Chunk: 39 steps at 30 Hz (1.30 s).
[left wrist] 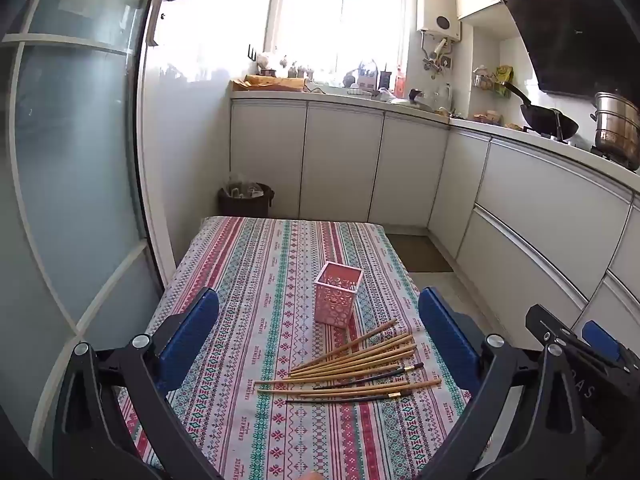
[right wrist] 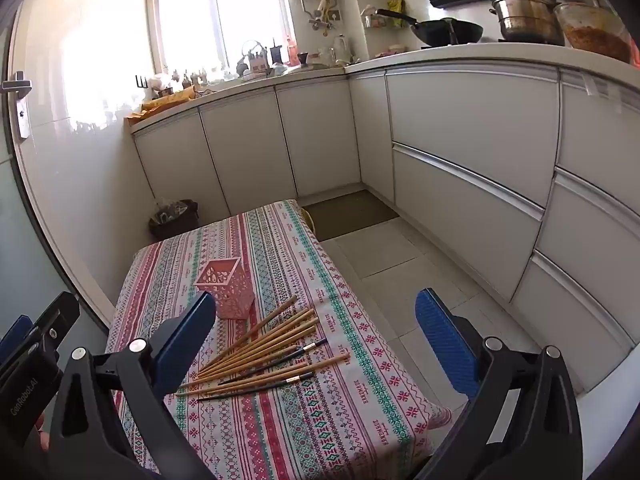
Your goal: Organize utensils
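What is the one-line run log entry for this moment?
left gripper open | right gripper open | chopsticks loose on table | pink holder upright

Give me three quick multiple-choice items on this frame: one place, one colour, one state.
1. Where do the wooden chopsticks lie relative to the perforated square plastic holder?
A. inside it
B. on the cloth, nearer the cameras
C. on the floor

2. The holder's colour?
A. pink
B. green
C. black

3. How do the left tool and right tool stand?
A. both shut on chopsticks
B. one open, one shut
C. both open, holding nothing

Key: 1 B, they are fanned out on the striped tablecloth before the holder; 2 A, pink walls; 3 C, blue pads stand wide apart.
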### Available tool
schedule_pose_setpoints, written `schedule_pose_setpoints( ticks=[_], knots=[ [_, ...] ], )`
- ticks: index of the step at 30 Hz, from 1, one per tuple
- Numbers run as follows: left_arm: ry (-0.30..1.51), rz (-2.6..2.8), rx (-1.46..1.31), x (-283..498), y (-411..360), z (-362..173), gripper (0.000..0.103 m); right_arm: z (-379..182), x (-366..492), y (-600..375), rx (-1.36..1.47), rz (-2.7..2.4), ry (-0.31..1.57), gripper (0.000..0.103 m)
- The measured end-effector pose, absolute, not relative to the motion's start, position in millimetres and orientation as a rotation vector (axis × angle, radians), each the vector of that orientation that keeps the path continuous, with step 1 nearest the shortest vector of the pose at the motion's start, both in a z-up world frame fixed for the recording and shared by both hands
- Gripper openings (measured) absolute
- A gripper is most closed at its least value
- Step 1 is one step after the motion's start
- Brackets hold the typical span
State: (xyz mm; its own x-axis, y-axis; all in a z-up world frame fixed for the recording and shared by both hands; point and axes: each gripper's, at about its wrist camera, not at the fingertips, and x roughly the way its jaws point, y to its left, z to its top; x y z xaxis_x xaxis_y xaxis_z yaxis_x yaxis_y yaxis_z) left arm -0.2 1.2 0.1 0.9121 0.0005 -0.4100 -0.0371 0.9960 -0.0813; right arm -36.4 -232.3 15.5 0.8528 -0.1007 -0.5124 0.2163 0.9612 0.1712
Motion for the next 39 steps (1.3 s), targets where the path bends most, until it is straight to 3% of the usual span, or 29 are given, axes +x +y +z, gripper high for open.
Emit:
schedule_pose_setpoints(
  ticks=[39],
  knots=[
    [0.431,0.019,-0.078,-4.8,-0.4,2.9,0.096,20.7,-46.7,-236.0,0.244,-0.146,0.532,0.097]
  ],
)
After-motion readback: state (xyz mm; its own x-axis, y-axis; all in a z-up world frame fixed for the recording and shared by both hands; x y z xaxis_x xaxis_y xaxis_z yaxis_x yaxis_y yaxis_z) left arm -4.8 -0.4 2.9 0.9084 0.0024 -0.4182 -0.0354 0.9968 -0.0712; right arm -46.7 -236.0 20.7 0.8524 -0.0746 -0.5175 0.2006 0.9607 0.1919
